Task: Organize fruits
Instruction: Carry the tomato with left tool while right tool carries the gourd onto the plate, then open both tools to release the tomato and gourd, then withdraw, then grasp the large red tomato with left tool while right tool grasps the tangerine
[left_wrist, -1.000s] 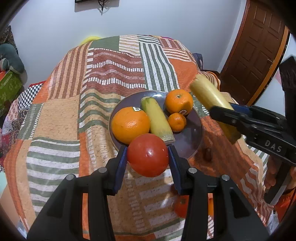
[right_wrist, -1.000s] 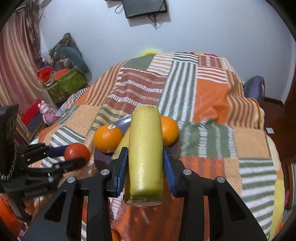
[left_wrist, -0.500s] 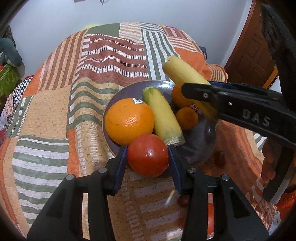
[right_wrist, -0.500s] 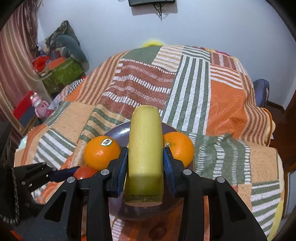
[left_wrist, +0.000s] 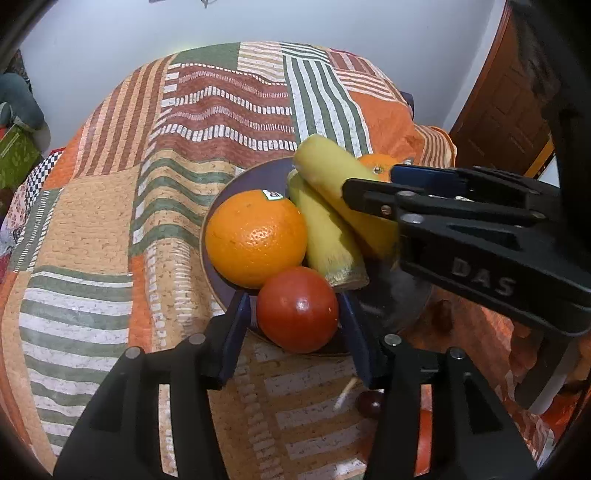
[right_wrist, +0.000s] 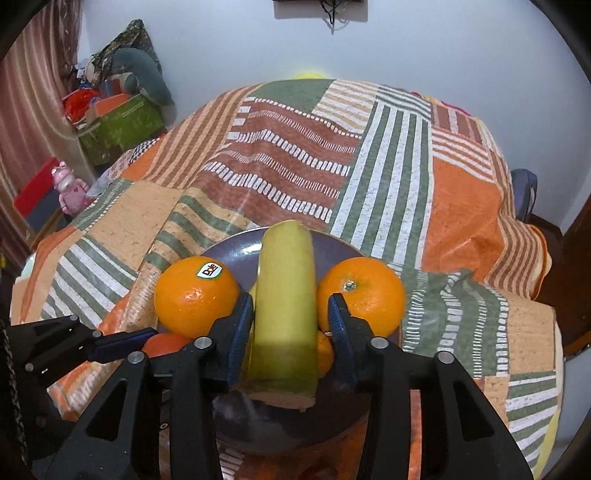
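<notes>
Nearest, left gripper (left_wrist: 297, 309) pinching a red tomato (left_wrist: 297, 309) at the near rim of the dark plate (left_wrist: 218, 192), touching the stickered orange (left_wrist: 256, 237). Farther in, right gripper (right_wrist: 287, 314) clamped on a yellow banana piece (right_wrist: 286, 302) over the plate (second piece (left_wrist: 325, 236) beneath), with a smaller orange (right_wrist: 364, 293) beyond on the patchwork cloth (right_wrist: 295, 162).

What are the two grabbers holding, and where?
Left gripper holds the round red tomato by its sides. Right gripper holds the long yellow-green banana piece around its middle.
</notes>
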